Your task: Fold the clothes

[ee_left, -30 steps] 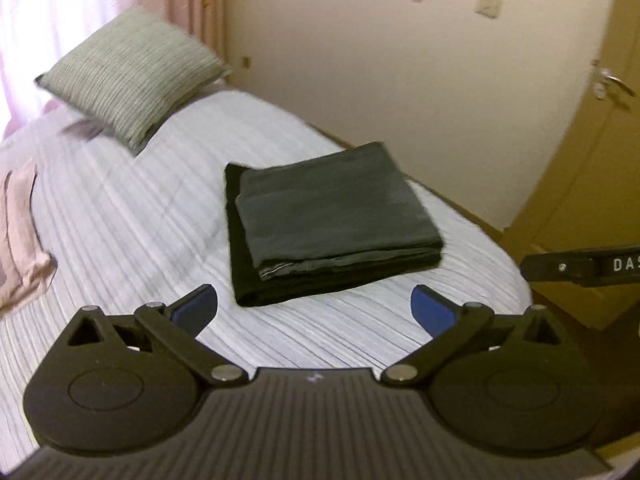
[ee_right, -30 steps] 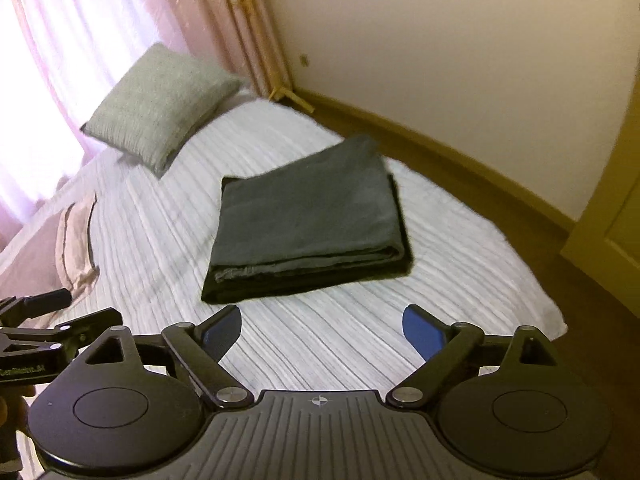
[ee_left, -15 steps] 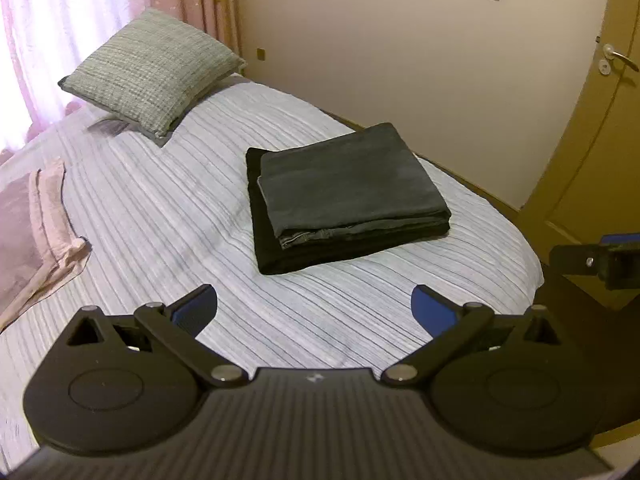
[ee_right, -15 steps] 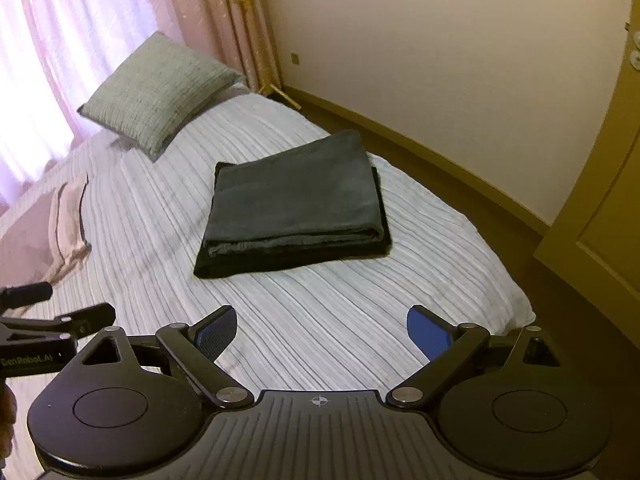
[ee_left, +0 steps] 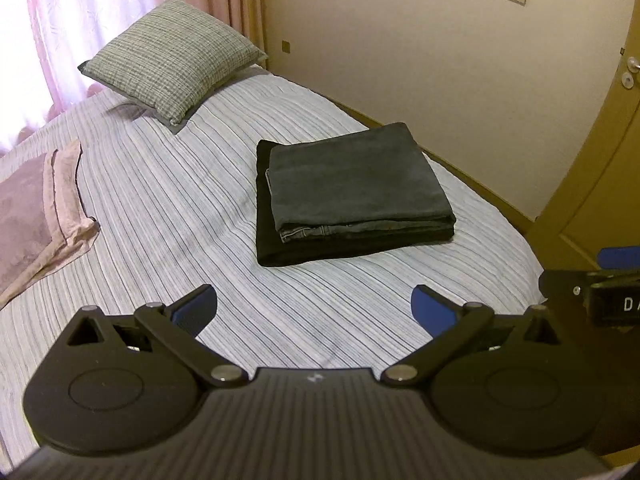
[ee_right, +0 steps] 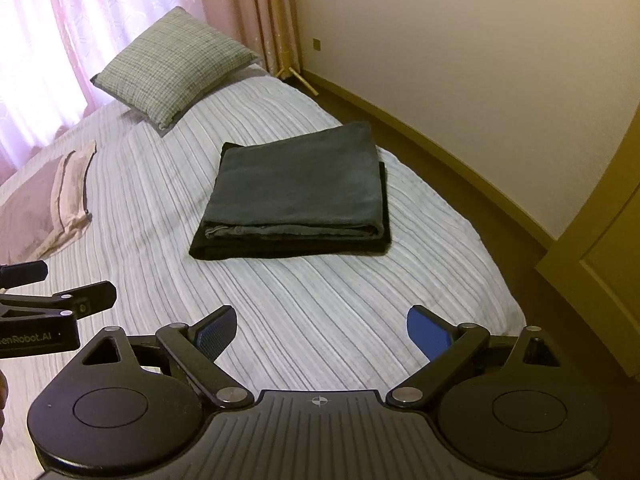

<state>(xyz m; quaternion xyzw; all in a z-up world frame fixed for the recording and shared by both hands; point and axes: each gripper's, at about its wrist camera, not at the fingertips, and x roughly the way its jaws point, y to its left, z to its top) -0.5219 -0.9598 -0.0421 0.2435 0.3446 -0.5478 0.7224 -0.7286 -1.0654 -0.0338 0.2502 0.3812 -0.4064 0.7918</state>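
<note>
The bed, covered in a white spread with fine grey-blue stripes, fills the space ahead of both tongs and runs away toward pink curtains. Beyond it on the right stand a cream wall and an ochre wooden door.

Straight ahead of both tongs, well apart from them, lies the stack of 2 folded garments: a black folded cloth underneath and dark grey folded jeans squarely on top, with stitched denim hems showing at the near left corner. In the right wrist view the same jeans turn their layered folded edges toward the tongs; the stack's long axis runs crosswise to the fingers, from left to right.

Farther off, ahead and to the left, a grey-green checked pillow leans at the head of the bed. Left of the left gripper lies a mauve and pale pink folded cloth.

The left gripper hovers over the spread with its blue-padded fingers spread wide, gripping nothing. The right gripper is likewise wide and bare. Writing reads "enRobot.AI" on the left tool's body at the right view's left edge, and "DA" on the right tool at the left view's right edge.
</note>
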